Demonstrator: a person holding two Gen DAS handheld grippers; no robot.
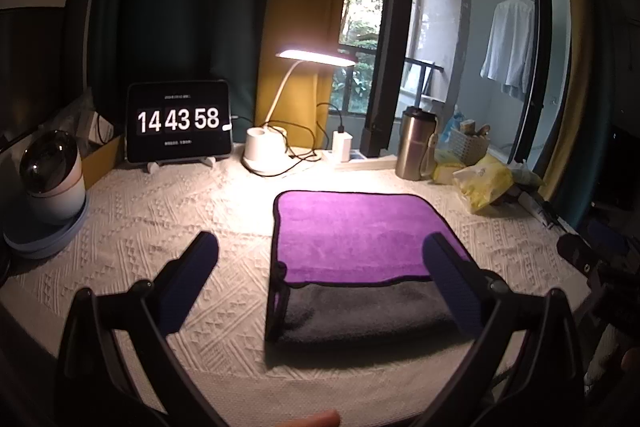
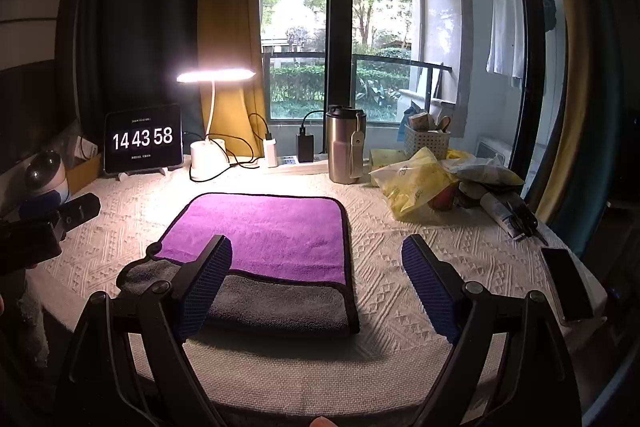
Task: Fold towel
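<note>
A purple towel (image 1: 352, 231) with a black edge lies folded on the white textured tablecloth; its grey underside (image 1: 360, 311) shows along the near edge. It also shows in the right wrist view (image 2: 260, 231). My left gripper (image 1: 320, 251) is open and empty, held above the towel's near left part. My right gripper (image 2: 316, 255) is open and empty, above the towel's near right corner. The right gripper's body (image 1: 596, 259) shows at the right edge of the left wrist view; the left gripper's body (image 2: 44, 227) shows at the left edge of the right wrist view.
At the back stand a tablet clock (image 1: 179, 121), a lit desk lamp (image 1: 264, 147), chargers (image 2: 306, 147) and a steel tumbler (image 2: 346, 143). Yellow bags (image 2: 416, 183), a basket (image 2: 426, 141) and a tube (image 2: 506, 215) crowd the right. A phone (image 2: 566, 283) lies near right. A round device (image 1: 54, 175) stands left.
</note>
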